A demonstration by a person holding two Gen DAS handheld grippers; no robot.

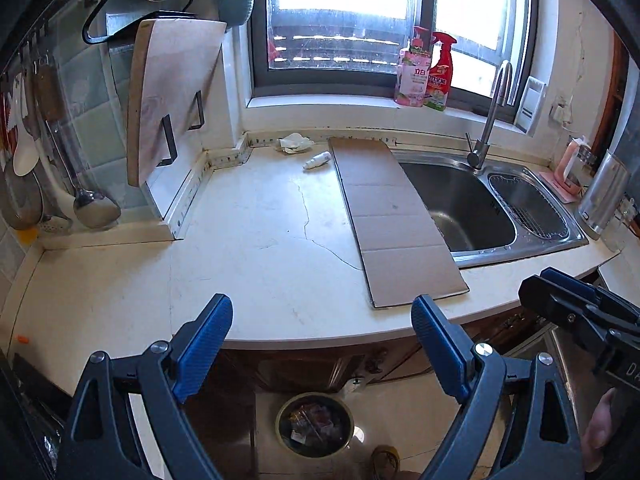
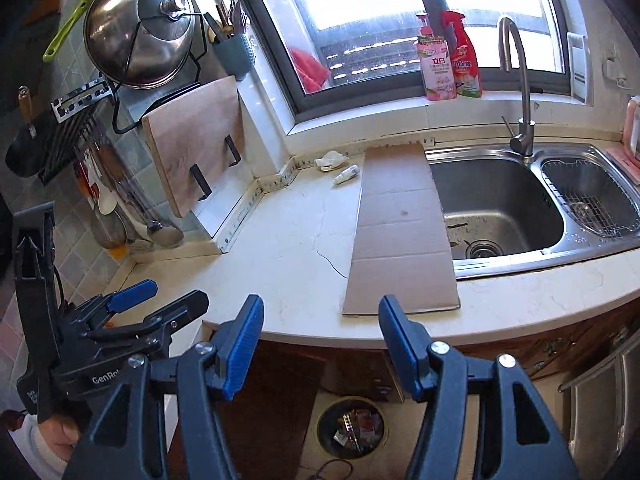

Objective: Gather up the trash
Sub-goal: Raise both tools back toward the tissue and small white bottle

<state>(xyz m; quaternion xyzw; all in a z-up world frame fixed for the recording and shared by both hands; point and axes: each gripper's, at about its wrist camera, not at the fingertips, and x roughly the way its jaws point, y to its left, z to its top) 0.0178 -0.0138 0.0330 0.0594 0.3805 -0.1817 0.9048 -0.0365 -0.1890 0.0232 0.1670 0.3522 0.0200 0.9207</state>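
Far beyond both gaping, empty claws, left claw point(image 1: 322, 344) and right claw point(image 2: 320, 344), crumpled tissue point(image 1: 294, 143) lies by the wall.

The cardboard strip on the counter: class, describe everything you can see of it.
The cardboard strip is a long, flat, plain brown piece of corrugated board with cross creases dividing it into panels and a small dark spot on one. It lies flat on the white counter, running from the back wall to near the front edge. Its right side overlaps the rim of the steel sink. Neither gripper touches it.
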